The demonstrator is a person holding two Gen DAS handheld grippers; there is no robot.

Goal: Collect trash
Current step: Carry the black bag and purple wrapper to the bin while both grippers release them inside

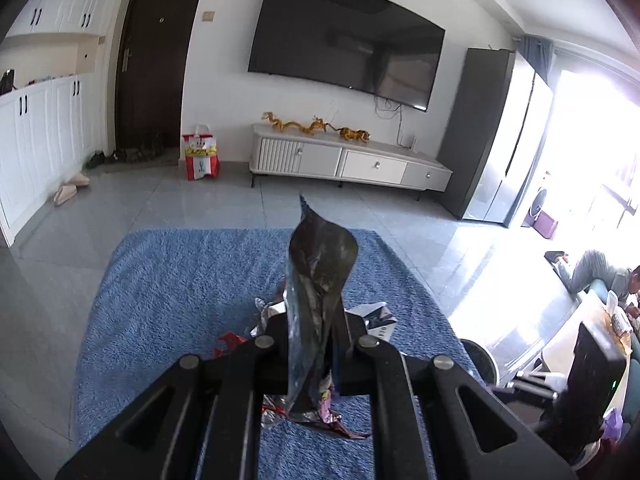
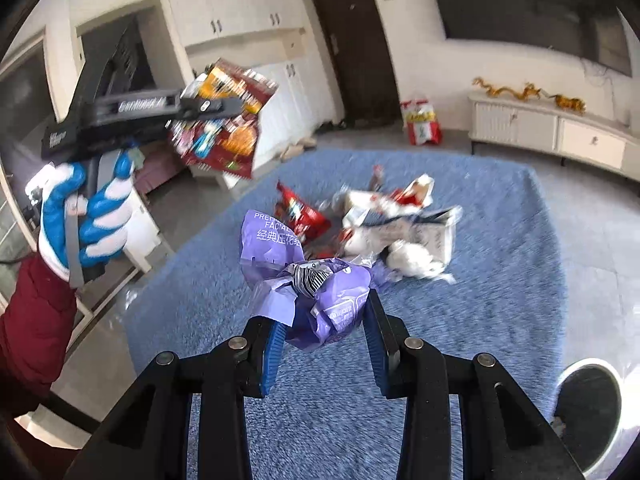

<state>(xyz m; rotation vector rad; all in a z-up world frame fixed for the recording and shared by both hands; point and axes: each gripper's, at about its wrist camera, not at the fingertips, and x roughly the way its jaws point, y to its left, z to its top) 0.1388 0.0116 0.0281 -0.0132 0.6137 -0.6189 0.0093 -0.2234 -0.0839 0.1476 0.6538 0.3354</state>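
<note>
My left gripper (image 1: 311, 340) is shut on a snack wrapper (image 1: 316, 280), silvery inside, held upright above the blue rug (image 1: 168, 288). From the right wrist view the same gripper (image 2: 224, 106) holds that red printed wrapper (image 2: 232, 128) high at the left. My right gripper (image 2: 326, 332) is shut on a crumpled purple tissue pack wrapper (image 2: 320, 292), lifted above the rug (image 2: 500, 320). A pile of trash (image 2: 384, 224) lies on the rug ahead: red wrappers, white paper, crumpled tissue. A round trash bin (image 2: 588, 408) stands at the lower right; it also shows in the left wrist view (image 1: 480, 360).
A white TV cabinet (image 1: 348, 160) stands by the far wall under a wall TV (image 1: 344, 40). A red and white bag (image 1: 200, 156) sits near the dark door (image 1: 156, 64). A dark fridge (image 1: 496, 136) is at the right. A person (image 1: 600, 276) lies at the far right.
</note>
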